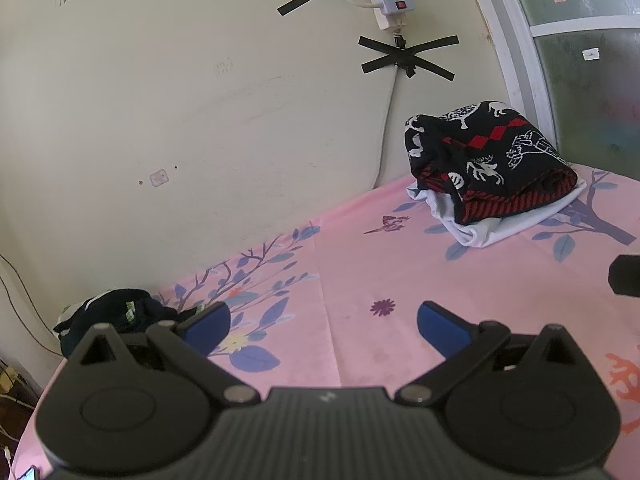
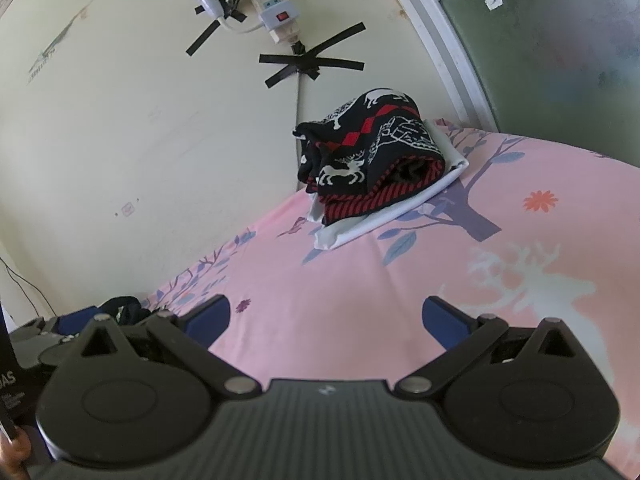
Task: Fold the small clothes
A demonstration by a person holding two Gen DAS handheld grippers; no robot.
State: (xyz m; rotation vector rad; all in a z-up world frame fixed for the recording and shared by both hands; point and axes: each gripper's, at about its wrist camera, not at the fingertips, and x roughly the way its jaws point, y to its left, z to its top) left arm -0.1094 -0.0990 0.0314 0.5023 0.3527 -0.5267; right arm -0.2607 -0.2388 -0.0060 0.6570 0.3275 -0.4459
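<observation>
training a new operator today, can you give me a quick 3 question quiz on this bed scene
1. True or false: the left gripper and the right gripper are both open and hold nothing.
2. What lies directly under the folded black reindeer-pattern sweater?
A. a folded white garment
B. a blue towel
C. a grey pillow
3. Fill in: the crumpled dark garment that is not yet folded lies near the ____ gripper, at the edge of the pink bedsheet by the wall.

Key
1. True
2. A, the folded white garment
3. left
</observation>
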